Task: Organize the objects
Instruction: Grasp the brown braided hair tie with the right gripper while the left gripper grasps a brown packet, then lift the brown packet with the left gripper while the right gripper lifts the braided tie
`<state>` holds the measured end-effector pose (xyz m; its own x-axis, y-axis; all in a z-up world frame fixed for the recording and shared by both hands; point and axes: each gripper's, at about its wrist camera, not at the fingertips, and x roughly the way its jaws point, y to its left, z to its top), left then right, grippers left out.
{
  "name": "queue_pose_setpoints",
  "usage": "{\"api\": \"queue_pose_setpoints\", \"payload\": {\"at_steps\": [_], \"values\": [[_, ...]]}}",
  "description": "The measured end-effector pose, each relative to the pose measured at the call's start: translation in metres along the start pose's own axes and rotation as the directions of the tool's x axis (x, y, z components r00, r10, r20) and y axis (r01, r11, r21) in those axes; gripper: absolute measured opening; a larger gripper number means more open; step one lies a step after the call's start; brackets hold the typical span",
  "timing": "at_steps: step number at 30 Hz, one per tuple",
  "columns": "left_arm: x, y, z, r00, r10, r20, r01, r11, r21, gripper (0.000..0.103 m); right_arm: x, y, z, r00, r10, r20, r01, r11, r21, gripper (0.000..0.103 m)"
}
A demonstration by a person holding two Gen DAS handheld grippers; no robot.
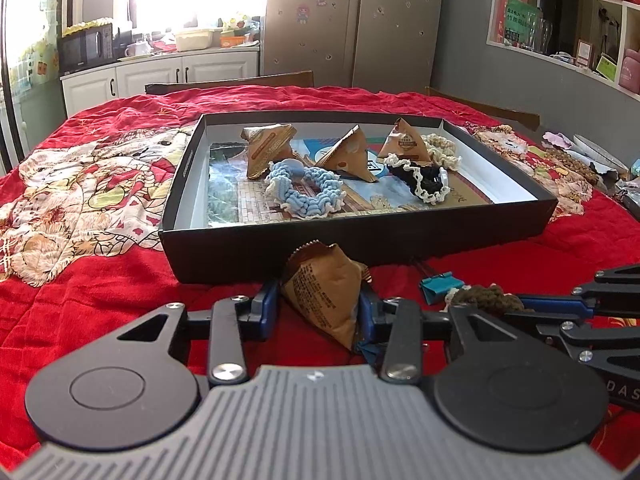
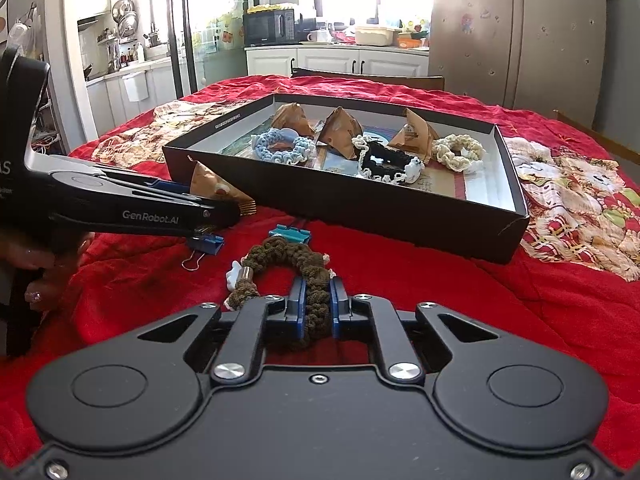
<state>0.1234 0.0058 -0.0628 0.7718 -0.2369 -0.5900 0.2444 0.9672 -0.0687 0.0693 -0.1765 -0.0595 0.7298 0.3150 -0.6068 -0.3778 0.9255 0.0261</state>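
**Both grippers clamped, just short of the box**

Left gripper [image 1: 318,308] pinches a brown triangular packet [image 1: 324,300]; at its three o'clock, right gripper [image 2: 318,308] squeezes a brown crocheted scrunchie [image 2: 292,258]. Black box [image 1: 360,240] at twelve o'clock.

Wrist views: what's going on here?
A person is sorting items into the shallow black cardboard box on the red quilt. The left gripper has its jaws around a brown triangular paper packet, pads against its sides. The right gripper is shut on a dark olive crocheted scrunchie. Both items still lie outside the box, which already holds three similar packets and three scrunchies. Two blue binder clips remain on the quilt.
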Motion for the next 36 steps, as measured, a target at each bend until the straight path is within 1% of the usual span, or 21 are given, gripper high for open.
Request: {"api": "queue_pose_setpoints", "payload": {"at_steps": [15,20,26,36], "values": [[-0.01,0.005,-0.002,1.0,-0.007,0.003,0.008,1.0,-0.02,0.043,-0.004,0.001,0.001,1.0,-0.012,0.021,0.012,1.0,-0.012,0.011],[-0.016,0.003,-0.003,1.0,-0.013,0.01,0.013,1.0,-0.01,0.043,-0.009,0.003,0.002,0.999,-0.015,0.036,0.016,1.0,-0.019,0.011],[-0.03,-0.002,-0.002,0.999,-0.019,0.037,0.018,1.0,0.018,0.043,-0.019,0.008,0.005,0.998,-0.013,0.06,0.015,0.999,-0.035,0.011],[-0.056,-0.009,0.001,0.996,-0.053,0.074,0.049,0.998,0.048,0.043,-0.038,0.017,0.011,0.994,-0.007,0.112,0.015,0.997,-0.071,0.011]]}}
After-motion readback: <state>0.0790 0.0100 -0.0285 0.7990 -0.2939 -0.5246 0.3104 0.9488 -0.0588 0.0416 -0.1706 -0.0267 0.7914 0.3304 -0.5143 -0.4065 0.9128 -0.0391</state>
